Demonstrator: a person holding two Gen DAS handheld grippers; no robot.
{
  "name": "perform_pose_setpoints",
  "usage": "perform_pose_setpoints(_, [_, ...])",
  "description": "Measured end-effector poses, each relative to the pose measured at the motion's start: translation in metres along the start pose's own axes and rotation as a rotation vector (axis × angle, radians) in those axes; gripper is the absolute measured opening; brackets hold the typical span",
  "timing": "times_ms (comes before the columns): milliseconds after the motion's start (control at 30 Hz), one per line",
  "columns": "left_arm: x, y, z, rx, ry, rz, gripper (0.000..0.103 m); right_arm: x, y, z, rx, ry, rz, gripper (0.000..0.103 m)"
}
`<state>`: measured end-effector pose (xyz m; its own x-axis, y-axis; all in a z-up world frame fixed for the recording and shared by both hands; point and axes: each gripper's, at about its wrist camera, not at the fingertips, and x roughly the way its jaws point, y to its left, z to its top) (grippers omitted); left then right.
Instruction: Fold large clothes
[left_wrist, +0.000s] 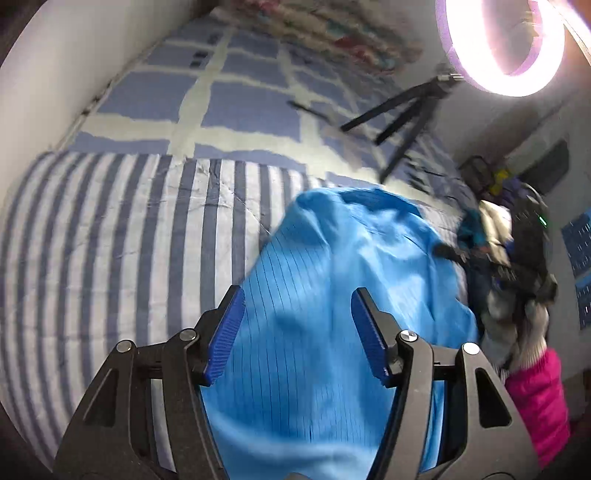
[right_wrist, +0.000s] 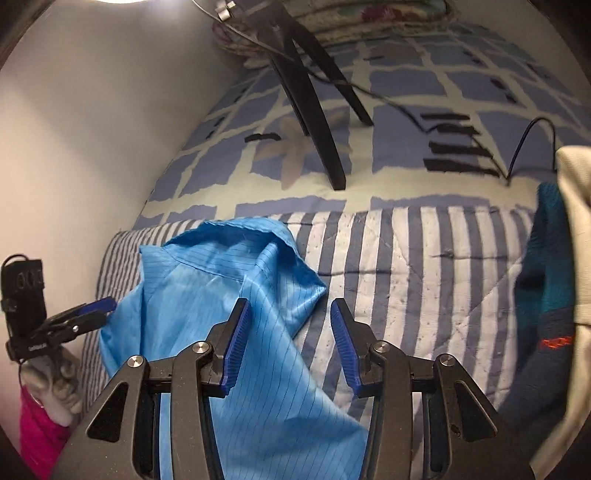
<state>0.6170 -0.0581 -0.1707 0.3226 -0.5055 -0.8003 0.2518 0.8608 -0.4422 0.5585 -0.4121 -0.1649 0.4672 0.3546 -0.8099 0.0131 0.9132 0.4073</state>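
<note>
A bright blue garment (left_wrist: 332, 295) with thin dark pinstripes lies crumpled on a blue-and-white striped quilt (left_wrist: 110, 240). In the right wrist view the blue garment (right_wrist: 221, 295) shows its collar at the far end. My left gripper (left_wrist: 298, 293) is open above the cloth, and its pads (left_wrist: 225, 336) press on nothing. My right gripper (right_wrist: 290, 304) is open too, its left finger over the garment's edge and its right finger over the quilt (right_wrist: 424, 277). The left gripper (right_wrist: 92, 310), held by a gloved hand, shows side-on at the garment's left edge.
A lit ring light (left_wrist: 506, 40) stands on a black tripod (right_wrist: 306, 110) on the checked sheet (right_wrist: 406, 85) beyond the quilt. A pile of other clothes (right_wrist: 546, 277) lies to the right. A white wall (right_wrist: 92, 129) runs along the left. A pink sleeve (left_wrist: 535, 398) is close by.
</note>
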Motion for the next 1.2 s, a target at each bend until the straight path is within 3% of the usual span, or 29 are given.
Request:
perform_pose_setpoints(133, [0.035, -0.004, 0.01, -0.027, 0.023, 0.052, 0.061, 0.023, 0.001, -0.003, -0.01, 0.03, 0.005, 0.043])
perform_pose_setpoints(167, [0.038, -0.007, 0.011, -0.016, 0.01, 0.068, 0.056, 0.027, 0.002, -0.004, -0.015, 0.026, 0.0, 0.043])
perform_pose_setpoints(200, [0.041, -0.011, 0.011, 0.003, -0.005, 0.087, 0.047, 0.028, 0.005, -0.005, -0.025, 0.01, -0.006, 0.038])
perform_pose_setpoints(233, [0.044, -0.013, 0.012, 0.014, -0.003, 0.097, 0.02, 0.029, 0.009, -0.006, -0.042, -0.001, -0.005, 0.028])
perform_pose_setpoints(267, [0.049, -0.015, 0.012, 0.016, 0.016, 0.102, 0.004, 0.031, 0.014, -0.007, -0.058, 0.005, 0.008, 0.01])
perform_pose_setpoints(467, [0.032, -0.025, 0.004, 0.016, -0.033, 0.087, 0.0, 0.016, 0.038, -0.015, -0.127, -0.049, -0.01, 0.003])
perform_pose_setpoints(733, [-0.045, -0.057, -0.022, 0.078, -0.122, 0.058, 0.0, -0.053, 0.057, -0.027, -0.096, -0.142, 0.046, 0.002])
perform_pose_setpoints(1033, [-0.153, -0.094, -0.098, 0.1, -0.194, 0.033, 0.0, -0.157, 0.116, -0.094, -0.165, -0.195, 0.056, 0.002])
perform_pose_setpoints(1200, [-0.188, -0.108, -0.15, 0.101, -0.2, 0.026, 0.0, -0.193, 0.139, -0.143, -0.191, -0.199, 0.073, 0.002])
